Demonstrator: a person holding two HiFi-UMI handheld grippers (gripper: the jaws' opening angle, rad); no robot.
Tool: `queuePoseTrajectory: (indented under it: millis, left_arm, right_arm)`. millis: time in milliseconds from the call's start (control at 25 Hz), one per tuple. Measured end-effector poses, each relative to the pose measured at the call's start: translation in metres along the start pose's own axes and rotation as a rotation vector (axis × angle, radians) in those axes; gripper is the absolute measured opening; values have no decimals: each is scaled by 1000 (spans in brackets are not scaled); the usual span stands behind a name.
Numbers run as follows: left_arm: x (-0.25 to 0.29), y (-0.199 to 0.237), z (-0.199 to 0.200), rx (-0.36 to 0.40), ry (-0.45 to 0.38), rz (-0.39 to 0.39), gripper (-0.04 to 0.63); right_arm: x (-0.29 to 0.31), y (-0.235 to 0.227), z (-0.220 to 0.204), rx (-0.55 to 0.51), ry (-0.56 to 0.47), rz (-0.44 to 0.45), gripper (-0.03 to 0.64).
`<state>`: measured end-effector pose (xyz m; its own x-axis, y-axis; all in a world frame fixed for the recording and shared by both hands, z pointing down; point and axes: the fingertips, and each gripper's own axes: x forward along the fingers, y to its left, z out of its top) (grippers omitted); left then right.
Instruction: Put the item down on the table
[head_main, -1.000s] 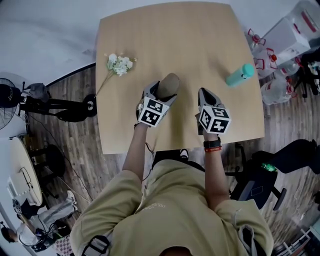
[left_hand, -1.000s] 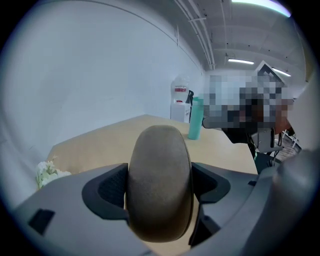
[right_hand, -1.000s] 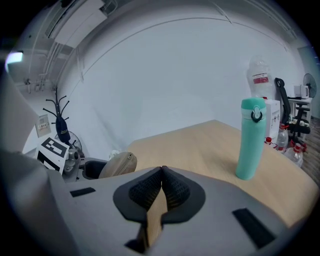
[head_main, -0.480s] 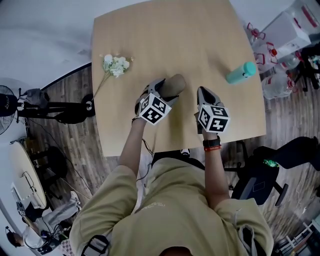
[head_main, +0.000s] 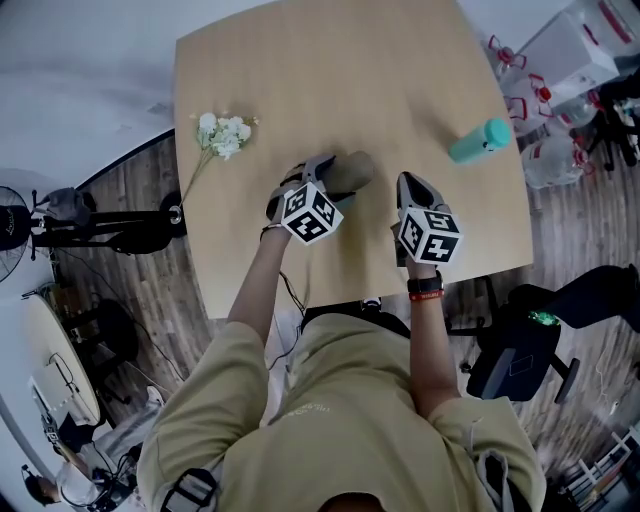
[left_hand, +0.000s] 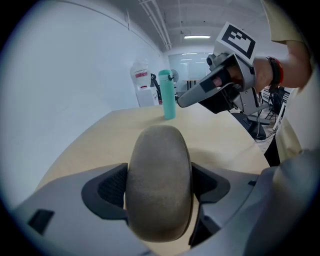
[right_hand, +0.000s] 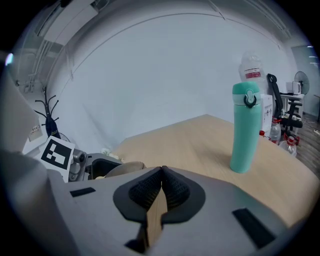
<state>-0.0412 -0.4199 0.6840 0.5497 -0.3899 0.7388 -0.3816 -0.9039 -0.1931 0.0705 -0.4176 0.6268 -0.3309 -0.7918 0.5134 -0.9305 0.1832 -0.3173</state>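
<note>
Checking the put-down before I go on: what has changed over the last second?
The left gripper has tipped the brown rounded item from pointing up toward the head camera to leaning right, lower over the table. The jaws are still clamped on it, nothing let go. The right gripper stays shut and empty beside it. The teal bottle and white flowers have not moved.
</note>
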Motion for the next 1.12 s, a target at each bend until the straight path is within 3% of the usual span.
queuePoseTrajectory:
  millis: [1120]
  left_arm:
    - [55,-29,-14,192,118,-126,367]
  right_arm:
    - [14,-31,-12,40,51,-43,15]
